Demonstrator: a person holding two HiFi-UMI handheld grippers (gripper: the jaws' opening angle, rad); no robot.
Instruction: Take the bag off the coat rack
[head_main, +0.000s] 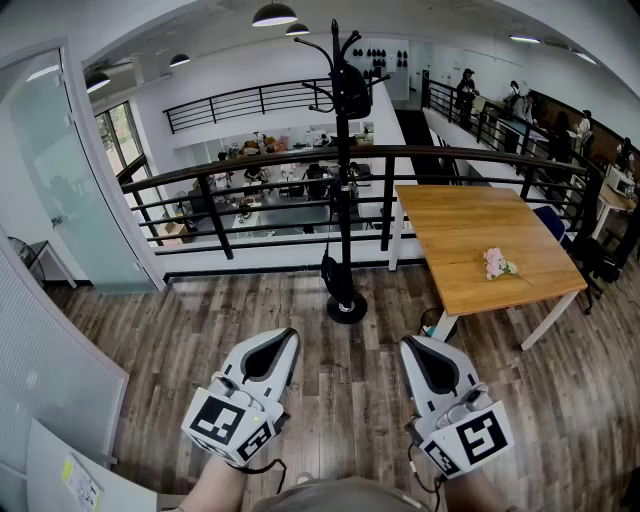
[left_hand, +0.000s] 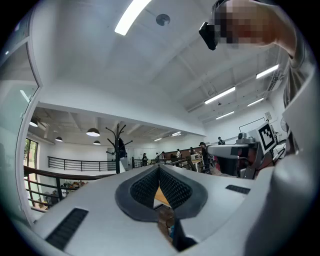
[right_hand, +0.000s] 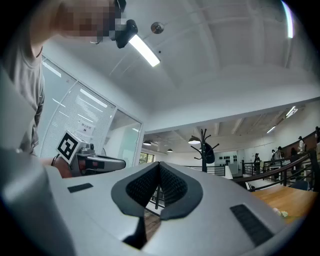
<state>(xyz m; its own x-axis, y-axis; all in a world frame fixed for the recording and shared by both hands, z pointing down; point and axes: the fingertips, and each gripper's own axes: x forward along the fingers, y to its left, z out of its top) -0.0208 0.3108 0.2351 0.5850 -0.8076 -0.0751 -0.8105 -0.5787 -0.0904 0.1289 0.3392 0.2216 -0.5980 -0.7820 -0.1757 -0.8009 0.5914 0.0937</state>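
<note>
Presently L gripper (head_main: 288, 334), R gripper (head_main: 406, 342): fingers closed, holding nothing.

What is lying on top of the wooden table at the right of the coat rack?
A small bunch of pink flowers lies on the wooden table, toward its near right side. The whole top shows in the head view; nothing covers it.

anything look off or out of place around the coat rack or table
Nothing much. The coat rack stands upright with the dark bag hanging near its top. Only a small pink flower bunch lies alone on the wooden table.
</note>
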